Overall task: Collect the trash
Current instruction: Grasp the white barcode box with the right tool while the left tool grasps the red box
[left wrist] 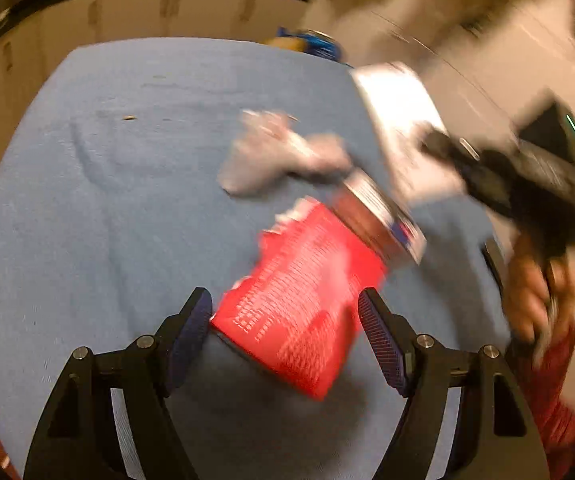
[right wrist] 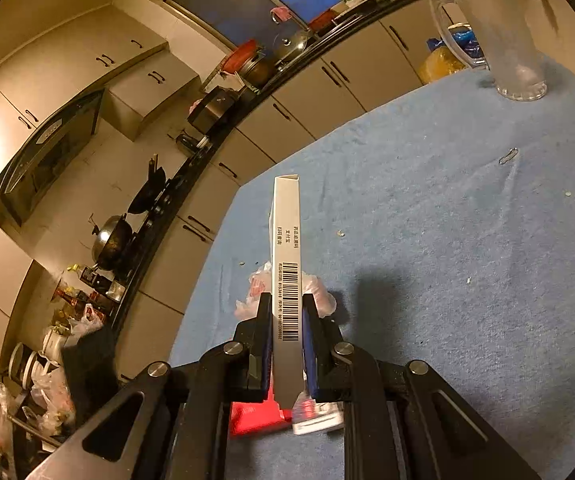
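A red snack packet (left wrist: 307, 292) with a silver and blue end lies on the blue cloth (left wrist: 107, 200). My left gripper (left wrist: 285, 312) is open, one finger on each side of the packet's near end. A crumpled white wrapper (left wrist: 279, 152) lies beyond it. My right gripper (right wrist: 285, 304) is shut on a flat white box (right wrist: 287, 240) with a barcode, held edge-up above the cloth. In the left wrist view the right gripper (left wrist: 439, 140) holds that box (left wrist: 399, 116) at the right. The red packet (right wrist: 253, 416) and the wrapper (right wrist: 257, 284) show under the right gripper.
A tall clear glass (right wrist: 499, 36) stands at the far corner of the blue cloth (right wrist: 467, 240), with a yellow and blue bag (right wrist: 447, 60) beyond it. A paper clip (right wrist: 508, 156) and crumbs lie on the cloth. Kitchen cabinets and a cluttered counter run behind the table.
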The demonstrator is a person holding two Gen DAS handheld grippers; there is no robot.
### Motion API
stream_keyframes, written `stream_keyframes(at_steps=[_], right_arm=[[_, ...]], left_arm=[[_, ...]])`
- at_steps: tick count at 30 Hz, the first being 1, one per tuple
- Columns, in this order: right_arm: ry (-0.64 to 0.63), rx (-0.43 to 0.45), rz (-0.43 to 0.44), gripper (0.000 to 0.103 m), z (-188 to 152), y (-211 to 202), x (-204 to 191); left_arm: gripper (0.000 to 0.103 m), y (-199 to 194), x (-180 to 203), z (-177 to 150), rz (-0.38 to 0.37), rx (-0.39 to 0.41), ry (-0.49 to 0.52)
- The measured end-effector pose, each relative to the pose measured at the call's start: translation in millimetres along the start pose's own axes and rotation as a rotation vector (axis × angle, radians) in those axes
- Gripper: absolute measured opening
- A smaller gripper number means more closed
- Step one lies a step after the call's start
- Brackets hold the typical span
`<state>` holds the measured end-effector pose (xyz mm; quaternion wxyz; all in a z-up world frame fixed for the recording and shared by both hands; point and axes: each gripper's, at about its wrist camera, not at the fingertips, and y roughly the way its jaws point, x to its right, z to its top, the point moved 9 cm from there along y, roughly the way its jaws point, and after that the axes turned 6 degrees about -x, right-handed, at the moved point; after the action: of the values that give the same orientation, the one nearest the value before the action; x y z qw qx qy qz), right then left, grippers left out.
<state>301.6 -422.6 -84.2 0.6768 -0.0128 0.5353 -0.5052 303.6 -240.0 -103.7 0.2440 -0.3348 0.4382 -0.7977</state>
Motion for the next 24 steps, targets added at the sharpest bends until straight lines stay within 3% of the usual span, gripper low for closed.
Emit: stream_keyframes(at_steps=[4,6,11,19,20,24], right_arm=[[0.001,0.003,-0.002,0.014,0,-1,0],[-0.002,0.004,-0.003,0.014,0,-1,0],[-0.004,0.01,-0.008,0.014,2,-3,1],[0.0,0.043,-0.034,0.014,6,-13,3],[0.0,0.046,-0.035,0.014,7,-14,3],[0.008,0.051,-0.03,0.014,7,-16,2]], left_arm=[[0.08,-7,43,-27,-0.005,-0.007,0.169],[0.081,-5,53,-30,-0.001,-0.012,0.2],[0.082,16,51,-23,0.155,-0.029,0.181],[0.081,40,54,-19,0.302,-0.044,0.19],[0.076,43,52,-19,0.314,-0.047,0.172],[0.074,30,40,-23,0.309,-0.009,0.121]])
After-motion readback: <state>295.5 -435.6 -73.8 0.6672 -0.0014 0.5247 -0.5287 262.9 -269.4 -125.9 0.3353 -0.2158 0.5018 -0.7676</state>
